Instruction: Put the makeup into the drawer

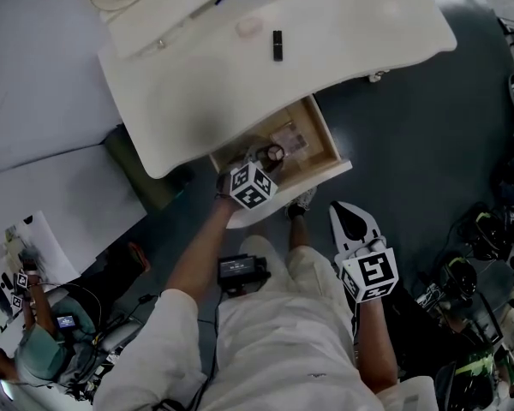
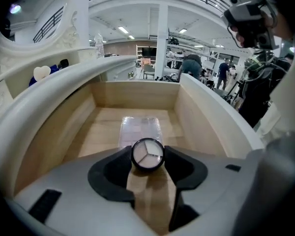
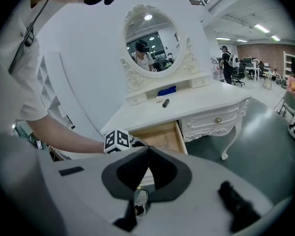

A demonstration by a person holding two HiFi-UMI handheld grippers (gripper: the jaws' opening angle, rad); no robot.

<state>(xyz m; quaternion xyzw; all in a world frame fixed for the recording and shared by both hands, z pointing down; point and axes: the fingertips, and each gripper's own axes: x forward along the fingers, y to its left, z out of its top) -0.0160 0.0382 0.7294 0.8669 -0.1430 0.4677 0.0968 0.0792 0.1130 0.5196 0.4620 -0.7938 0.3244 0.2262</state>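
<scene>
The right gripper (image 3: 148, 149) hangs low beside the person's leg in the head view (image 1: 349, 221), over the dark floor (image 1: 428, 144). Its fingers (image 3: 169, 173) are pressed together with nothing between them.

Ahead of it, the left gripper (image 1: 270, 159) reaches down into the open drawer (image 1: 325, 135), its fingers clamped on a compact (image 2: 147, 155). The compact is small and round, with a black rim. Its clear lid shows a pale fill split into three wedges by thin dark lines. It is gripped by its edge on both sides, the lid facing the left gripper's camera. It sits inside the drawer, toward the front; whether it touches the drawer floor cannot be told.

The drawer is pale bare wood (image 2: 196, 112), pulled well out from under the white surface (image 1: 343, 32). Just beyond the compact, a palette (image 2: 140, 129) lies flat on the drawer floor. It is a clear rectangular case with rounded corners and faint pinkish squares inside. From above it shows near the middle of the drawer (image 1: 289, 139), just beside the compact (image 1: 275, 153).

Farther back on the surface lies a short black lipstick (image 1: 277, 44), with a pale round item (image 1: 249, 26) near it. From the right gripper view the lipstick (image 3: 165, 103) lies in front of an ornate oval mirror (image 3: 151, 43) in a white carved frame.
</scene>
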